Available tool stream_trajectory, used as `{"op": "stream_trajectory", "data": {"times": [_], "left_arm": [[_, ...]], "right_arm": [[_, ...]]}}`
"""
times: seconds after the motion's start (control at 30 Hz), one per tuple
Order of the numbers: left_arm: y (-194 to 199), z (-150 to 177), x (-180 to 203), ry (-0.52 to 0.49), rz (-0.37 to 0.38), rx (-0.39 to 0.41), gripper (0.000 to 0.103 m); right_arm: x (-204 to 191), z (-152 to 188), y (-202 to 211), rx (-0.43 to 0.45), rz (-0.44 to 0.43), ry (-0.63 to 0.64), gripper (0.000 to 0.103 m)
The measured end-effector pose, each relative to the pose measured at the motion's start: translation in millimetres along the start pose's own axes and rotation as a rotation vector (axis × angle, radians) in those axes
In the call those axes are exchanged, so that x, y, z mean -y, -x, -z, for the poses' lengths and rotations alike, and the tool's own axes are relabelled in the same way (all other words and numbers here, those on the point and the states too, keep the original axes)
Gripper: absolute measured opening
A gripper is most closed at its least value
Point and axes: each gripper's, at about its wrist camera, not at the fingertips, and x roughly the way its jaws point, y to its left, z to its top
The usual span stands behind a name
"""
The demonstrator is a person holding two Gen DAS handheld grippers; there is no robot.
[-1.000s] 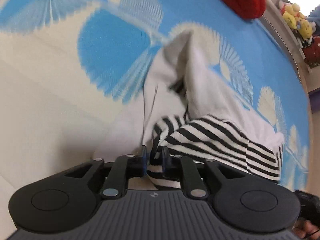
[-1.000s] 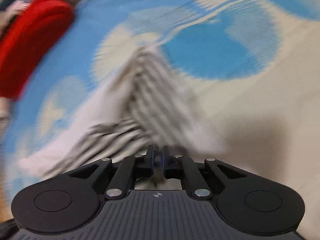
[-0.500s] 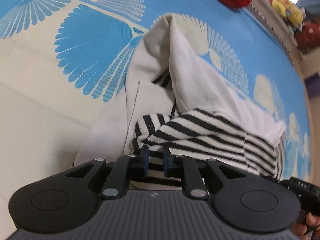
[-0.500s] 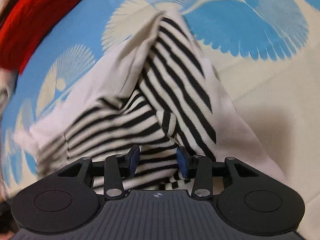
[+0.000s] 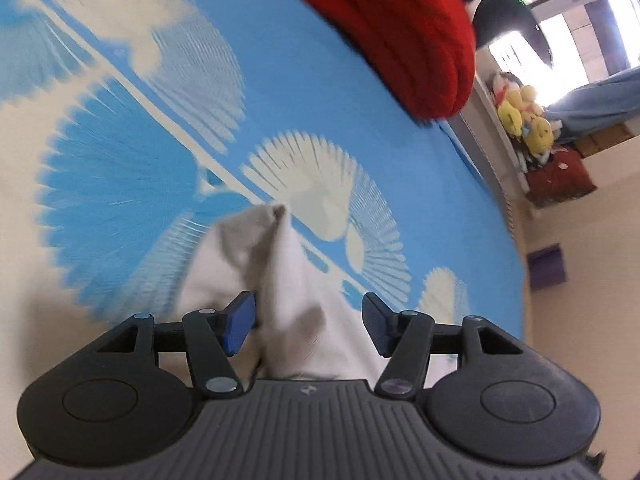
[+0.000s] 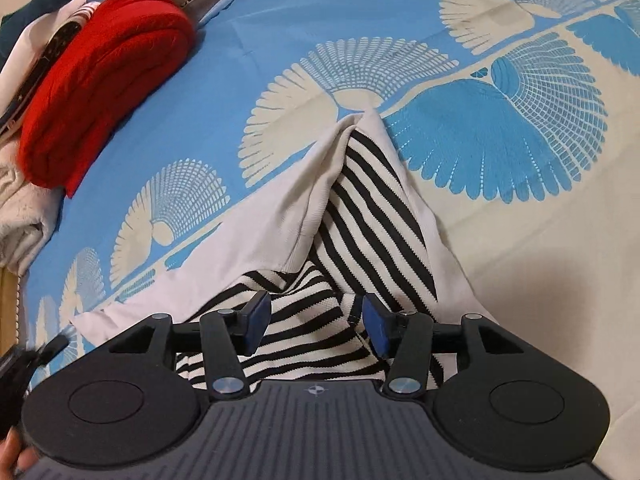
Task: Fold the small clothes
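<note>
Surface: a bedsheet (image 6: pixel 280 20), blue and cream, printed with fan-shaped motifs, is spread flat under everything.

Task item: a small garment (image 6: pixel 360 216), white with black-and-white striped panels, is laid on the sheet, partly folded, a white flap turned over the stripes. In the left wrist view only its white part (image 5: pixel 288 280) is seen, blurred.

Left gripper (image 5: pixel 308 322): jaws are held wide, the white cloth lying between them ungrasped.

Right gripper (image 6: pixel 316 322): jaws are spread wide over the striped cloth, nothing clamped.

Room: a folded red knit (image 6: pixel 100 80) is placed at the sheet's far edge beside pale folded clothes (image 6: pixel 20 216). Yellow plush toys (image 5: pixel 524 120) are ranged along a ledge.
</note>
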Motion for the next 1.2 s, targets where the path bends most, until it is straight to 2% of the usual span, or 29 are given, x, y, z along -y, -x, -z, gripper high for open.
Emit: {"op": "stream_trajectory", "data": {"times": [0.07,0.13,0.17,0.2,0.23,0.27,0.33,0.43,0.53,0.67,0.73,0.83,0.9,0.93,0.97,1.0,1.03,1.07,1.1,1.2], "left_arm": [[-32,-18,-7,-0.003,0.036,-0.021,0.056],[-49,-37,-25,0.028,0.005,0.068,0.052],[-56,-44,-37,0.081,-0.007,0.086,0.050],[-62,-49,-53,0.174,0.021,0.086,0.046],[-62,-51,-63,0.240,0.058,0.088,0.046],[-59,-53,-66,0.263,0.066,0.084,0.046],[-44,-52,-53,0.196,0.007,0.109,0.047],[-14,-45,-29,0.078,-0.124,0.192,0.053],[8,-28,-10,0.000,-0.171,0.231,0.052],[27,13,29,-0.207,-0.149,0.159,0.049],[38,35,45,-0.289,-0.117,0.128,0.048],[45,72,49,-0.381,-0.099,0.077,0.042],[35,90,40,-0.450,-0.162,0.037,0.041],[25,97,30,-0.467,-0.220,0.007,0.040],[13,102,14,-0.469,-0.294,-0.026,0.030],[6,106,2,-0.469,-0.344,-0.042,0.033],[10,112,-3,-0.486,-0.355,-0.023,0.036],[17,115,-1,-0.505,-0.361,0.001,0.035],[29,120,6,-0.529,-0.371,0.023,0.035],[85,143,25,-0.596,-0.322,0.124,0.035]], "right_arm": [[-1,2,2,0.003,-0.001,0.003,0.053],[2,1,3,0.007,0.007,0.003,0.053],[4,-1,4,0.009,0.012,-0.001,0.053],[6,-2,5,0.012,0.018,-0.008,0.053],[8,-4,7,0.018,0.022,-0.016,0.053],[9,-5,9,0.024,0.022,-0.021,0.053],[11,-7,11,0.033,0.018,-0.025,0.053],[11,-8,14,0.039,0.017,-0.029,0.053],[10,-8,18,0.043,0.017,-0.022,0.053],[3,-6,24,0.051,-0.008,0.002,0.053],[-3,-2,27,0.049,-0.059,0.029,0.053],[-8,8,16,-0.032,-0.164,0.050,0.053],[-7,18,1,-0.103,-0.192,0.045,0.053],[-4,23,-9,-0.126,-0.162,0.037,0.053],[-1,27,-16,-0.138,-0.118,0.041,0.053],[2,31,-24,-0.149,-0.053,0.062,0.052],[6,35,-31,-0.157,0.024,0.088,0.052],[10,38,-34,-0.152,0.071,0.100,0.050],[16,37,-32,-0.140,0.062,0.077,0.050],[21,33,-4,-0.060,0.041,0.010,0.051]]}}
